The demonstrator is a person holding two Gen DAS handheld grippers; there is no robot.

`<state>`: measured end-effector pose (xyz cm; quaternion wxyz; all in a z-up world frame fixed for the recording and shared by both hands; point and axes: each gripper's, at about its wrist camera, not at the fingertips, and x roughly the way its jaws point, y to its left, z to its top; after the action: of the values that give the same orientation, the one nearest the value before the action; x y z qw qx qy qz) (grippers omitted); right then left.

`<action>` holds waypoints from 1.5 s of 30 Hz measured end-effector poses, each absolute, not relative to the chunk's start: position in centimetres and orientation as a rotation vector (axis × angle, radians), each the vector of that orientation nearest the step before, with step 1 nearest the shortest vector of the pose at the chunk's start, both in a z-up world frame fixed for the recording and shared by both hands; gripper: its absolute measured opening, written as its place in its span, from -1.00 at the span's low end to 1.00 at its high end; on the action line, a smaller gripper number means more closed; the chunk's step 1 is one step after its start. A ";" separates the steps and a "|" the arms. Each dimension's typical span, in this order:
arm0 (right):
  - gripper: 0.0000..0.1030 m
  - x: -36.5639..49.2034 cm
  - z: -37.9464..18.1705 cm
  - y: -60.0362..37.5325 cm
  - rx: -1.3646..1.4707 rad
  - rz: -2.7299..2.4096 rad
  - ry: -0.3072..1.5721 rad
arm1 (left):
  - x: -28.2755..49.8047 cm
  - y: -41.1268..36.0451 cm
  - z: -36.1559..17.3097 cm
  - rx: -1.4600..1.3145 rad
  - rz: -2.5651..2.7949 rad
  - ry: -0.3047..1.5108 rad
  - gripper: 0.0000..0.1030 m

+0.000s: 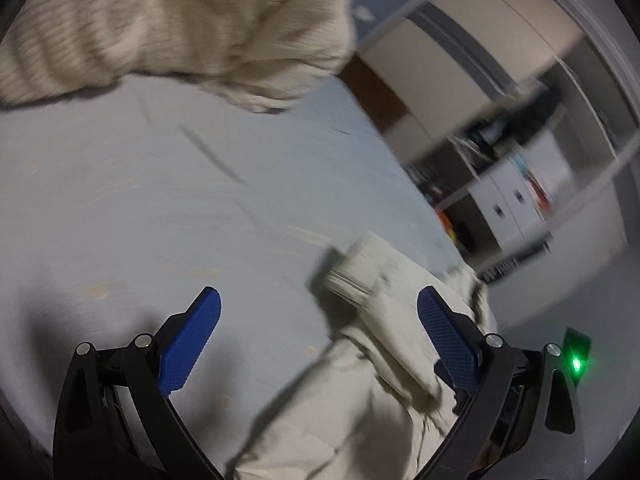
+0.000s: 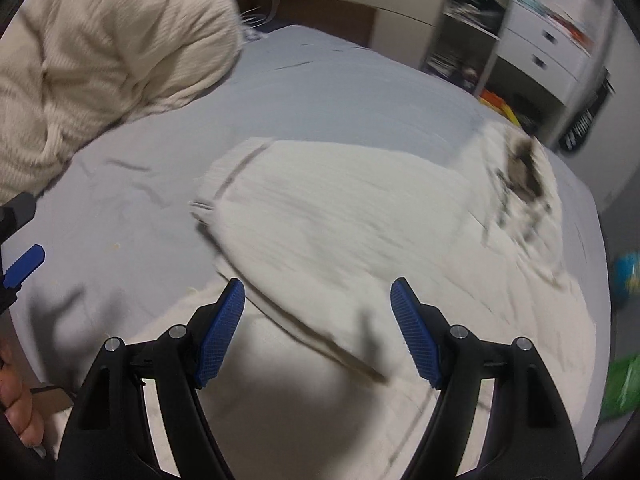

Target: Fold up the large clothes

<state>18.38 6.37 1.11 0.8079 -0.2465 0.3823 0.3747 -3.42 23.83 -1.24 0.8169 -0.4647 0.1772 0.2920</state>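
- The right gripper (image 2: 318, 324) has its blue fingers (image 2: 222, 332) spread wide with nothing pinched; they hang above the near part of the white garment (image 2: 360, 220), probably to pick a fresh hold along its edge
- The left gripper (image 1: 318, 340) is spread too, its fingers (image 1: 192, 344) bare; a cuffed end of the pale cloth (image 1: 360, 276) lies between and beyond them, but the pads do not press on it
- The white garment lies spread on the bed (image 2: 320, 88), mostly flat, so a fold can be laid on a broad soft surface; a dark seam line runs near its far left edge, and a dark patterned patch (image 2: 524, 176) sits at its far right, too blurred to read
- A cream knitted garment (image 2: 100, 48) is bunched at the far left of the bed, well apart from the white one; I judge it is set aside, waiting its turn
- The person's hand (image 2: 16, 400) shows at the left rim of the right view, gripping a handle
- Beyond the bed stand shelves and white drawers (image 2: 544, 52), not part of the work
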 end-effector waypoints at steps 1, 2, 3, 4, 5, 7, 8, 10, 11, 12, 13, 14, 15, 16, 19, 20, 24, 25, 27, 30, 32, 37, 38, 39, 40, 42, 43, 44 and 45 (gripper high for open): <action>0.40 18.1 0.9 7.4 -0.555 0.814 0.808 | -3.7 24.2 -1.5 -1.011 0.671 0.382 0.84; 0.40 17.8 0.7 8.4 -0.577 0.824 0.802 | -3.8 24.5 -1.7 -1.025 0.703 0.383 0.84; 0.40 17.7 0.6 8.9 -0.589 0.830 0.800 | -4.0 24.7 -1.9 -1.037 0.727 0.382 0.84; 0.40 17.5 0.3 9.9 -0.610 0.838 0.796 | -4.1 24.8 -2.1 -1.052 0.739 0.381 0.84; 0.40 17.5 0.0 10.5 -0.623 0.839 0.796 | -4.2 25.0 -2.2 -1.060 0.736 0.381 0.84; 0.40 17.4 -0.7 12.1 -0.671 0.835 0.793 | -4.1 25.0 -2.3 -1.064 0.728 0.384 0.84; 0.40 17.3 -1.1 12.8 -0.696 0.833 0.788 | -4.2 25.1 -2.3 -1.064 0.722 0.382 0.84; 0.40 17.0 -1.9 14.2 -0.746 0.830 0.779 | -4.2 25.1 -2.4 -1.069 0.719 0.383 0.85; 0.40 16.9 -2.4 14.8 -0.774 0.829 0.774 | -4.1 25.2 -2.6 -1.073 0.716 0.385 0.85; 0.40 16.7 -2.9 15.8 -0.815 0.827 0.763 | -4.0 25.3 -2.6 -1.075 0.716 0.385 0.85; 0.40 16.6 -3.3 16.4 -0.846 0.821 0.755 | -3.9 25.3 -2.7 -1.077 0.709 0.389 0.85; 0.40 16.6 -4.0 17.2 -0.894 0.808 0.745 | -3.7 25.5 -2.7 -1.077 0.702 0.391 0.85; 0.40 16.7 -4.6 18.0 -0.939 0.789 0.738 | -3.6 25.5 -2.8 -1.075 0.698 0.392 0.85; 0.39 16.7 -5.0 18.4 -0.965 0.777 0.732 | -3.4 25.5 -2.8 -1.073 0.691 0.396 0.85; 0.06 17.4 -5.6 19.3 -0.996 0.757 0.720 | -3.2 25.4 -2.9 -1.066 0.677 0.405 0.85; -0.27 17.7 -5.4 19.3 -0.976 0.771 0.736 | -3.1 25.4 -2.9 -1.063 0.674 0.406 0.85; -0.65 18.8 -3.3 19.0 -0.867 0.797 0.767 | -2.6 25.1 -2.9 -1.045 0.660 0.425 0.85; -0.68 19.1 -2.7 18.8 -0.841 0.801 0.773 | -2.5 25.0 -2.9 -1.038 0.655 0.433 0.85; -0.70 19.8 -1.5 18.1 -0.782 0.805 0.784 | -2.2 24.8 -2.6 -1.021 0.643 0.440 0.85; -0.71 21.2 1.0 16.2 -0.687 0.796 0.780 | -1.4 24.1 -2.3 -0.978 0.601 0.472 0.85; -0.71 22.0 2.6 14.6 -0.626 0.781 0.777 | -0.9 23.6 -2.0 -0.945 0.584 0.484 0.85; -0.71 24.3 6.4 9.6 -0.482 0.741 0.751 | 0.6 22.3 -1.7 -0.862 0.533 0.542 0.85; -0.71 24.6 7.0 8.4 -0.460 0.731 0.745 | 0.8 22.1 -1.5 -0.849 0.523 0.547 0.85; -0.71 24.9 7.4 7.3 -0.437 0.722 0.742 | 1.0 21.8 -1.4 -0.834 0.517 0.551 0.85; -0.71 25.1 7.8 6.4 -0.419 0.713 0.740 | 1.2 21.5 -1.3 -0.814 0.508 0.556 0.85; -0.71 25.9 8.8 3.6 -0.348 0.694 0.740 | 1.6 21.0 -1.0 -0.777 0.496 0.565 0.85; -0.71 26.3 9.1 2.5 -0.317 0.686 0.744 | 1.8 20.7 -0.9 -0.760 0.491 0.568 0.85; -0.71 26.7 9.4 1.2 -0.282 0.677 0.749 | 2.0 20.5 -0.9 -0.747 0.487 0.572 0.85; -0.71 27.2 9.7 -0.5 -0.238 0.661 0.754 | 2.1 20.4 -0.8 -0.735 0.483 0.578 0.85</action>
<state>27.21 -0.46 9.74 0.8703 -0.1137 0.3604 0.3159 2.10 20.38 -0.81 0.8647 -0.3507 0.2756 0.2307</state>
